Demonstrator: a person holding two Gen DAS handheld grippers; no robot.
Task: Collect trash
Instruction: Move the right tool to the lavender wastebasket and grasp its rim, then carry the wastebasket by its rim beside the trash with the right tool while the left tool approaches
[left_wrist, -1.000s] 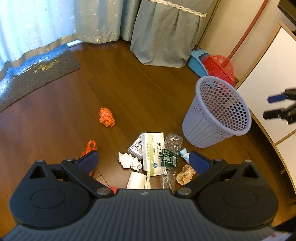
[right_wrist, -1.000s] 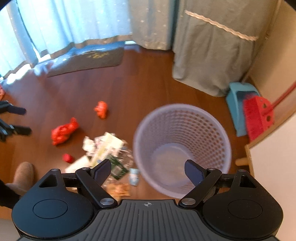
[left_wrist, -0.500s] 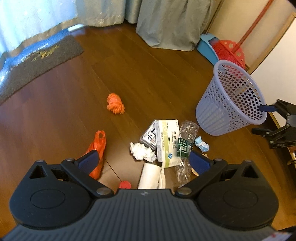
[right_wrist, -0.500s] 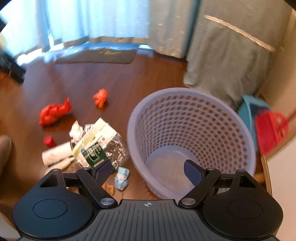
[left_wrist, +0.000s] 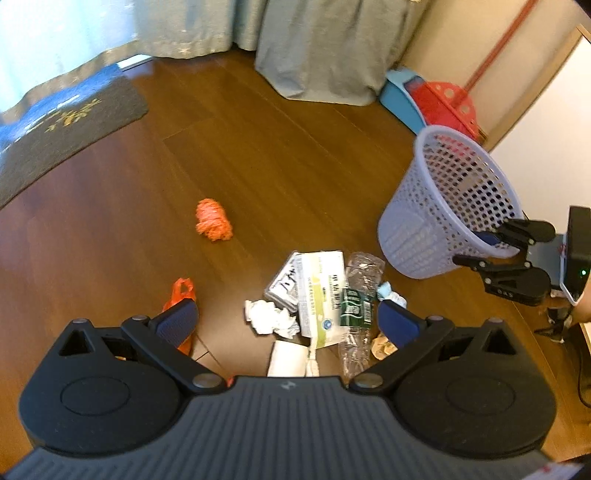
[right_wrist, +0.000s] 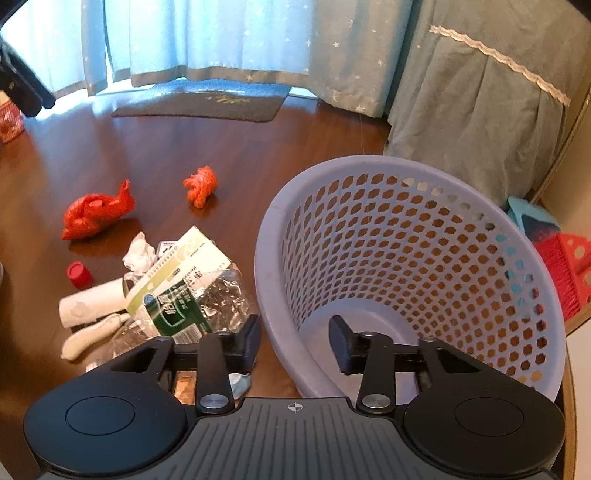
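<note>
**Trash on wooden floor — nothing binned**

Trash: loose cluster on the brown wooden floor (left_wrist: 258, 155), at 9 o'clock from the lilac perforated plastic waste basket (right_wrist: 406, 258).

- Item 1: white and green cardboard box (left_wrist: 320, 295), lying flat, centre of the pile.
- Item 2: crushed clear plastic bottle with green label (left_wrist: 356, 295), lying against the box's basket side.
- Item 3: crumpled white tissue (left_wrist: 269, 317), just beside the box.
- Item 4: white paper roll (right_wrist: 92, 301), near edge of the pile.
- Item 5: small red bottle cap (right_wrist: 79, 274), apart from the roll.
- Item 6: red crumpled plastic bag (right_wrist: 94, 214), at 10 o'clock from the pile.
- Item 7: orange knotted mesh ball (left_wrist: 213, 220), well apart at 11 o'clock.
- Item 8: small blue wrapper (left_wrist: 388, 291), between bottle and basket.

Tools: left gripper (left_wrist: 288, 319), fingers spread wide, holding nothing, hanging above the pile. Right gripper (right_wrist: 295, 341), fingers partly spread and straddling the basket's near rim, one outside, one inside; contact not evident.

Progress, judged: basket interior appears empty; every item is on the floor. Collection is at its start.

Clearance: open floor beyond the pile toward the grey doormat (left_wrist: 62, 129). Basket side is tighter: red broom and blue dustpan (left_wrist: 436, 99) just behind it, white cabinet panel (left_wrist: 554, 122) alongside.
</note>
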